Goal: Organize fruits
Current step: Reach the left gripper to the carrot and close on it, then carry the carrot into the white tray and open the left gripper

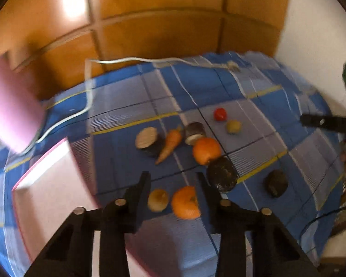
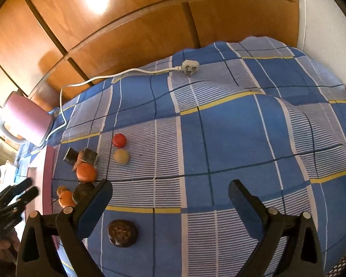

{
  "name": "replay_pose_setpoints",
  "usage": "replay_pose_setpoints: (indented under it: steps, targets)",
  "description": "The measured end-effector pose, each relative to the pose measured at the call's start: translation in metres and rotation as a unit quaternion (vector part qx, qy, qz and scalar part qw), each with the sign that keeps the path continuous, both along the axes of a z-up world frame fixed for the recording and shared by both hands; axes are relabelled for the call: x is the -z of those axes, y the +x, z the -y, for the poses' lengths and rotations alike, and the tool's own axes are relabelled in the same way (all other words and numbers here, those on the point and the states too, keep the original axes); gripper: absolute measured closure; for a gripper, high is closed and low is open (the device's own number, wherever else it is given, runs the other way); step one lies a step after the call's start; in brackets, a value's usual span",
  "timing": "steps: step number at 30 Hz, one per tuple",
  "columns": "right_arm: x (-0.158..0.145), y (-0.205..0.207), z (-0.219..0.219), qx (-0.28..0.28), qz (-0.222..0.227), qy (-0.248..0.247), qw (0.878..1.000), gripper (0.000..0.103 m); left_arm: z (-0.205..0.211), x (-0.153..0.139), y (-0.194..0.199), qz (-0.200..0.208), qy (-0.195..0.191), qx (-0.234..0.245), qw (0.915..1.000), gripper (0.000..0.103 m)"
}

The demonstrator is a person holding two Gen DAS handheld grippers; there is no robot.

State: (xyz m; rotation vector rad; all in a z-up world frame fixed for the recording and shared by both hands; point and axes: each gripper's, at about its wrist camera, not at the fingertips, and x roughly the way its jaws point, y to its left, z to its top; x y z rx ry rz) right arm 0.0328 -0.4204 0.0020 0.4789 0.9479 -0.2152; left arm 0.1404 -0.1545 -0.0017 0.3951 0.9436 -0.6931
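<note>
Fruits and vegetables lie on a blue checked cloth [image 1: 219, 87]. In the left wrist view my left gripper [image 1: 175, 180] is open and empty above an orange [image 1: 186, 203] and a small yellow-brown fruit [image 1: 158, 199]. Beyond lie a second orange [image 1: 206, 150], a carrot [image 1: 169, 145], two dark cut pieces [image 1: 147, 140] [image 1: 195, 132], a red tomato [image 1: 219, 114], a pale round fruit [image 1: 233, 126] and two dark round fruits [image 1: 222, 177] [image 1: 276, 182]. My right gripper [image 2: 170, 189] is open and empty over the cloth, with a dark round fruit [image 2: 122, 232] near its left finger.
A pink tray [image 1: 48, 184] lies left of the fruits. A pink kettle [image 2: 27, 120] with a white cord and plug [image 2: 190, 65] stands at the back left. Wooden cabinet doors [image 2: 131, 23] are behind the table. The left gripper shows at the far left in the right wrist view [image 2: 16, 196].
</note>
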Motion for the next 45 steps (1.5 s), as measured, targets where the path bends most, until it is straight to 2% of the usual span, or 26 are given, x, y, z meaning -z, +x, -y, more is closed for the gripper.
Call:
replay_pose_setpoints:
  steps: [6, 10, 22, 23, 25, 27, 29, 36, 42, 45]
  targets:
    - [-0.003, 0.0, -0.001, -0.005, 0.005, 0.0, 1.0, 0.001, 0.031, 0.02, 0.021, -0.017, 0.027, 0.043, 0.9986, 0.074]
    - [-0.002, 0.0, 0.001, 0.0, 0.004, 0.005, 1.0, 0.001, 0.042, 0.037, 0.042, -0.041, 0.046, 0.045, 0.9971, 0.074]
    - [0.0, 0.001, 0.001, -0.003, 0.0, 0.011, 1.0, 0.001, 0.06, 0.051, 0.074, -0.044, 0.059, 0.052, 0.996, 0.074]
    - [0.0, 0.001, 0.0, -0.004, -0.002, 0.009, 1.0, 0.001, 0.06, 0.051, 0.073, -0.041, 0.06, 0.052, 0.996, 0.075]
    - [0.001, 0.002, 0.0, -0.005, -0.004, 0.006, 1.0, 0.002, 0.06, 0.052, 0.073, -0.026, 0.068, 0.044, 0.9964, 0.09]
    - [0.001, 0.002, 0.0, -0.006, -0.005, 0.002, 1.0, 0.003, 0.055, 0.051, 0.076, -0.037, 0.048, 0.036, 0.9975, 0.09]
    - [0.001, 0.003, -0.002, -0.006, -0.007, -0.002, 1.0, 0.005, 0.049, 0.048, 0.073, -0.031, 0.038, 0.03, 0.9983, 0.09]
    - [0.005, 0.004, -0.005, -0.01, -0.016, -0.018, 1.0, 0.01, 0.018, 0.011, 0.046, -0.017, -0.034, 0.017, 0.9992, 0.091]
    - [0.008, 0.004, -0.009, -0.013, -0.025, -0.036, 0.999, 0.013, -0.015, -0.009, 0.028, -0.018, -0.082, -0.011, 0.9964, 0.091]
    - [0.009, 0.004, -0.007, -0.007, -0.029, -0.039, 0.999, 0.013, -0.042, -0.023, 0.025, -0.012, -0.111, -0.043, 0.9928, 0.091]
